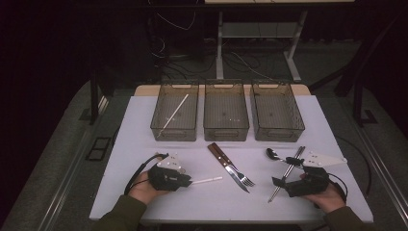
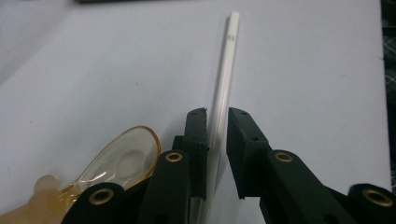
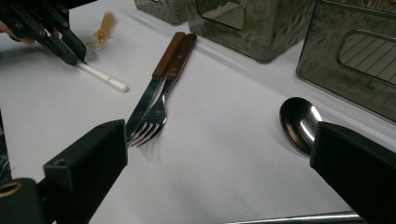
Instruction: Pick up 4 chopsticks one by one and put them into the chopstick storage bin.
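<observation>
High view: white table, three grey bins, dark room.

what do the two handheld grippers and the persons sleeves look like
Both the left gripper and the right gripper are black, boxy handheld units with two flat, blocky black jaws. The left gripper view shows brass-coloured rivets at the jaw linkages. Each carries a pale grey three-cornered plate on top, and a black cable loops from each body. The person wears dark olive-green sleeves.
</observation>
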`<state>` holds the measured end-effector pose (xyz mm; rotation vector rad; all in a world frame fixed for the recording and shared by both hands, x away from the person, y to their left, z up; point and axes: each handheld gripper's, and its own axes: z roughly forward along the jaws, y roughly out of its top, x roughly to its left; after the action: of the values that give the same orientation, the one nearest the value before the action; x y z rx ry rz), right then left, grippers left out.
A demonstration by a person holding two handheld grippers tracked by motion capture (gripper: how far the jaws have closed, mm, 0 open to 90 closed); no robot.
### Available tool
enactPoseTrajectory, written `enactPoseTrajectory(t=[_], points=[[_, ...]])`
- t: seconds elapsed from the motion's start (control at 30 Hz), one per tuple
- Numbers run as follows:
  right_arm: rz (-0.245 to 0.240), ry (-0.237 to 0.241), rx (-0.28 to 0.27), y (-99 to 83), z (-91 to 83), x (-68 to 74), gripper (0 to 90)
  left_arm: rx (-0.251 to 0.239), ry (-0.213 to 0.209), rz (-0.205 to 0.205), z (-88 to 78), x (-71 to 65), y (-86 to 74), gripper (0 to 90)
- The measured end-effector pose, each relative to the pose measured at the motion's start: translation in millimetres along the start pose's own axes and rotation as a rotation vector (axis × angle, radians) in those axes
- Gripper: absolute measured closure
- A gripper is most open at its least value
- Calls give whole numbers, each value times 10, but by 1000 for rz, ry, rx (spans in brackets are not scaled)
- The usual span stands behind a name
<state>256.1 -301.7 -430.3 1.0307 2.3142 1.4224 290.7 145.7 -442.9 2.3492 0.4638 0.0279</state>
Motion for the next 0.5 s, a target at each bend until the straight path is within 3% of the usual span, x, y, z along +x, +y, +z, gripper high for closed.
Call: enactPoseTrajectory(t=[0.23, 0.5], points=[[0, 0, 1, 0, 2, 1, 41, 17, 14, 16, 14, -20, -1, 813], [-1, 2, 1, 2, 4, 1, 41, 12, -22, 7, 11, -1, 0, 834]])
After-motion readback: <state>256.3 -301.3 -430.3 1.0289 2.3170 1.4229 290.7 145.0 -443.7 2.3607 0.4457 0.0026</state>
